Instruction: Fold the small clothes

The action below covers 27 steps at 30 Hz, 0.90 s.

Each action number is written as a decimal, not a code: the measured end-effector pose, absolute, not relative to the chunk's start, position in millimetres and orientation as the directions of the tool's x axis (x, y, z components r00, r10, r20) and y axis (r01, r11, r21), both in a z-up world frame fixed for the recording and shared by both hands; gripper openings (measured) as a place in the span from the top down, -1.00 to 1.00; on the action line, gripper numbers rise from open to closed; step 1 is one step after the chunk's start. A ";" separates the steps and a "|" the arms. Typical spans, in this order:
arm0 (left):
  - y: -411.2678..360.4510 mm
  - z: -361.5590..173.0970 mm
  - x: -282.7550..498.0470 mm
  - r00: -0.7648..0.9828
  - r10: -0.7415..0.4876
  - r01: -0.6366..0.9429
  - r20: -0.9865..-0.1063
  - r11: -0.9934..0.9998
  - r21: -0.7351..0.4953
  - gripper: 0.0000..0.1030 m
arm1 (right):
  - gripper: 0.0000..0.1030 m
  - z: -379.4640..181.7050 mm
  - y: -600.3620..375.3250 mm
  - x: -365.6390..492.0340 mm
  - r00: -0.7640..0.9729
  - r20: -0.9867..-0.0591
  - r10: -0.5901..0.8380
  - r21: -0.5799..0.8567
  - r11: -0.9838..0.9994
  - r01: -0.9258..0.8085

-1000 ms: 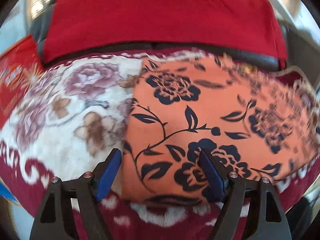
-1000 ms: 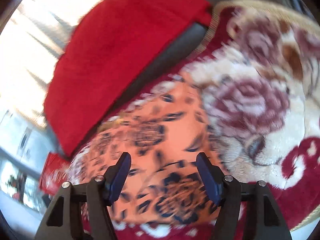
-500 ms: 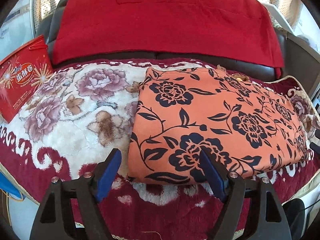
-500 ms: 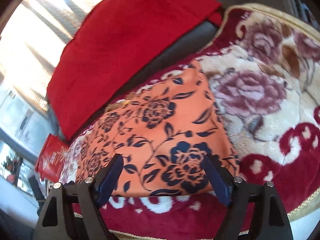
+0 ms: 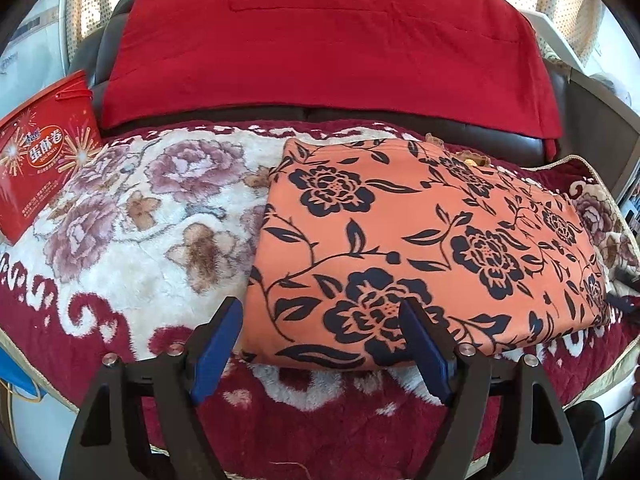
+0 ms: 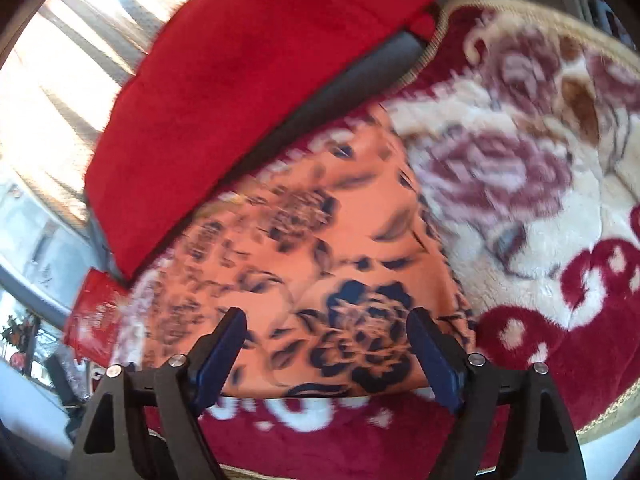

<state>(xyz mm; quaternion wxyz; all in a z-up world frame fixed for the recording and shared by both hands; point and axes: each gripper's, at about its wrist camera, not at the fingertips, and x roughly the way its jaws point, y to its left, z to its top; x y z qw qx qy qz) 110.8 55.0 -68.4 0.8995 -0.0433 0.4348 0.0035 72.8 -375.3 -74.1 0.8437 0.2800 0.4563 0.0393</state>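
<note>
Covering most of the frame in the left wrist view: a plush floral blanket (image 5: 132, 240), cream and maroon, spread over a sofa seat, likely serving as a soft working surface. Draping over the dark backrest across the top of the frame: a red throw (image 5: 320, 40), out of the working area. Lying flat on the blanket, centre to right of frame: an orange cloth with dark blue flowers (image 5: 420, 248), apparently folded already into a tidy rectangle, near edge running just above the claws, long side stretching toward the right. Same cloth filling the lower centre of the blurred right wrist view (image 6: 320, 272). Standing at the left edge, well apart from the cloth: a red snack box (image 5: 36, 168). Hovering at the bottom of the frame, gaping wide and gripping nothing: the left claw (image 5: 320, 344), facing the cloth's near left corner. Likewise spread wide and empty: the right claw (image 6: 324, 348), at the near right corner, probably lining up for another fold.
</note>
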 end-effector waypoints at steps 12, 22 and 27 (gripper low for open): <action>9.0 -70.4 132.3 0.638 -0.140 0.075 -0.757 0.990 -0.119 -0.57 | -0.66 -47.7 -381.3 145.3 0.618 -0.666 0.418 0.598 0.795 0.107; -10.5 -102.0 151.3 0.590 -0.117 0.076 -0.799 0.993 -0.089 -0.73 | -0.63 -119.0 -449.2 213.7 0.666 -0.588 0.459 0.768 0.574 0.283; -11.7 -99.1 149.1 0.587 -0.101 0.065 -0.804 0.995 -0.077 -0.73 | -0.64 -79.8 -417.5 158.9 0.672 -0.590 0.448 0.701 0.697 0.151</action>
